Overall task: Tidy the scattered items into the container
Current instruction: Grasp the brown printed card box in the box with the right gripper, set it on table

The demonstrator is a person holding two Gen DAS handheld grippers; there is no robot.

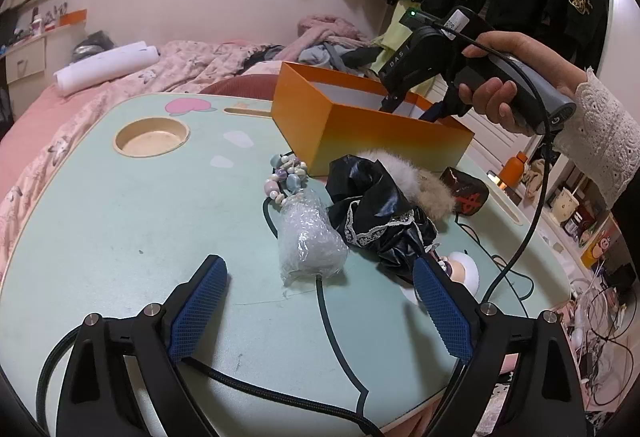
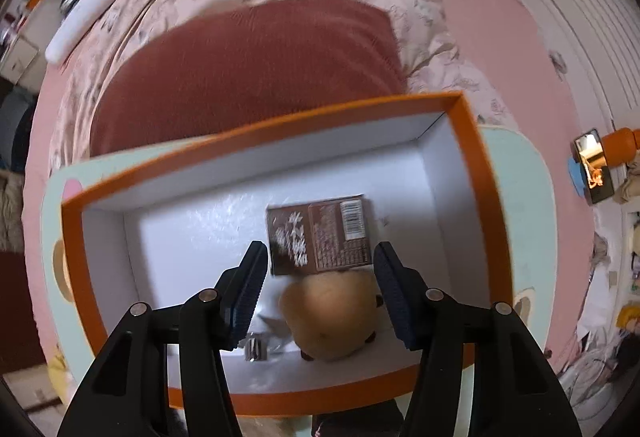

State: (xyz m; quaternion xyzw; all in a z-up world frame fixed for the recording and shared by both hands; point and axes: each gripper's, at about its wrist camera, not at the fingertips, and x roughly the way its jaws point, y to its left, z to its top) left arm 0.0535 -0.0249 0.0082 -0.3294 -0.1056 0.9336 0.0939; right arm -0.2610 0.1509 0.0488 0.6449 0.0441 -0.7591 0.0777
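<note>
**Orange box on the lap table: contents and surroundings**

Orange box [image 2: 476, 141], white inside, at the far side of the pale green table [image 1: 120, 221]. Contents: one brown printed packet [image 2: 320, 233] lying flat on the floor; one tan rounded plush item [image 2: 332, 317] against the near wall, just beside a small metallic piece [image 2: 256, 349], blurred and hard to identify.

Right gripper [image 2: 318, 289] points down into the box, jaws partly apart, the plush item between them; pad contact cannot be made out.

Left gripper [image 1: 320, 313] hovers low over the table, jaws wide, holding nothing.

Still outside, near the box's front wall: bead string [image 1: 286, 173], clear plastic bundle [image 1: 310, 241], black lace-trimmed cloth [image 1: 376, 213], pale fur piece [image 1: 404, 173], dark packet [image 1: 466, 191], and a white rounded item [image 1: 466, 269] partly hidden behind a finger.

Left half of the table lies bare around a round recess [image 1: 152, 137].
</note>
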